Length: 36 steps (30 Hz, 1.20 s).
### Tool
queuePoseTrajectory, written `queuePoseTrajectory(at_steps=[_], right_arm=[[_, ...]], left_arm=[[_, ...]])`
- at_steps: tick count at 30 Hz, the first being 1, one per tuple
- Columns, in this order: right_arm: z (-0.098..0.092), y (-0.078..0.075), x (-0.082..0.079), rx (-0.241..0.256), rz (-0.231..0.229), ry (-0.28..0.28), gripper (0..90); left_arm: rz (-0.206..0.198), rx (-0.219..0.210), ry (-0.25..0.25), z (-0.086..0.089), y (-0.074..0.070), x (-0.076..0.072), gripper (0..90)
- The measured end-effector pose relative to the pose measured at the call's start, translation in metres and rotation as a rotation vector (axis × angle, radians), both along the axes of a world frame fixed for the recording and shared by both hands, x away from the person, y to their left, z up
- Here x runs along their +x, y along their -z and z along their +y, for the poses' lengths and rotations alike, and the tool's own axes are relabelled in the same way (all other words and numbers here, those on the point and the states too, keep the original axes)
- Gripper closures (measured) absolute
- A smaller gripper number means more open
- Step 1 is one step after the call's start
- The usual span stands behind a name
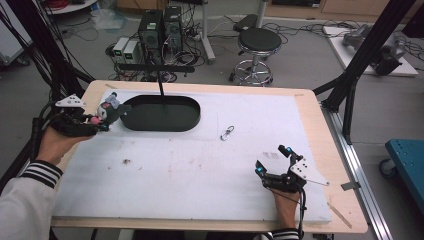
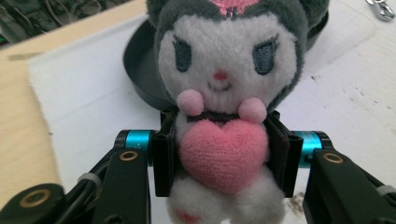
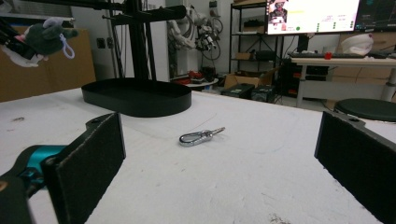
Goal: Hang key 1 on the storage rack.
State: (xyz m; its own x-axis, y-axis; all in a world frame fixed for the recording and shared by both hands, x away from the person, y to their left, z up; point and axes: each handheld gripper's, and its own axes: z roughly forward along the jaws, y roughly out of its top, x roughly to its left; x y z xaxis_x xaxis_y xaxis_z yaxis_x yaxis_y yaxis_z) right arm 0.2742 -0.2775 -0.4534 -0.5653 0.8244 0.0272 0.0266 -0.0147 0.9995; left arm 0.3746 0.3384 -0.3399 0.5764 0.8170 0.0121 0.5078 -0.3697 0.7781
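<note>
A small plush toy [image 2: 229,93] with a grey hood, white face and pink heart is clamped at its body between the jaws of my left gripper [image 2: 224,156]. In the high view this gripper [image 1: 97,121] holds the plush toy [image 1: 111,109] in the air just left of the black oval tray [image 1: 161,116]. A silver carabiner clip [image 1: 227,133] lies on the white mat, right of the tray. My right gripper [image 1: 272,160] rests near the mat's front right with its jaws wide apart; the carabiner clip [image 3: 201,136] lies ahead of it.
A thin black post [image 1: 161,82] with a crossbar rises from the tray's far rim. The white mat [image 1: 200,170] covers most of the wooden table. A stool [image 1: 257,47] and computer cases [image 1: 160,30] stand on the floor beyond the table.
</note>
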Motion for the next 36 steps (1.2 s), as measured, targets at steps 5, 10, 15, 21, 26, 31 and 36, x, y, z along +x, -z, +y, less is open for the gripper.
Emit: queuePoseTrajectory(at_steps=[5, 10, 15, 21, 26, 31, 36], right_arm=[[0.0, 0.0, 0.0, 0.001, 0.002, 0.0, 1.0], [0.001, 0.0, -0.001, 0.006, 0.013, -0.002, 1.1], [0.0, 0.0, 0.0, 0.0, 0.002, 0.0, 1.1], [0.0, 0.0, 0.0, 0.003, 0.005, -0.001, 1.0], [0.001, 0.0, -0.001, 0.005, 0.013, -0.002, 1.0], [0.0, 0.0, 0.0, 0.002, 0.005, -0.003, 1.0], [0.0, 0.0, 0.0, 0.002, 0.006, -0.003, 1.1]], left_arm=[[-0.039, -0.029, -0.021, -0.002, -0.013, 0.002, 53.9], [-0.066, -0.052, -0.036, -0.007, -0.024, 0.005, 53.9], [-0.082, -0.05, -0.055, -0.011, -0.031, 0.011, 53.9], [-0.087, -0.04, -0.093, -0.013, -0.04, 0.019, 53.7], [-0.093, -0.038, -0.125, -0.013, -0.043, 0.026, 53.7], [-0.09, -0.033, -0.148, -0.015, -0.045, 0.033, 53.7], [-0.092, -0.025, -0.165, -0.017, -0.048, 0.04, 53.7]])
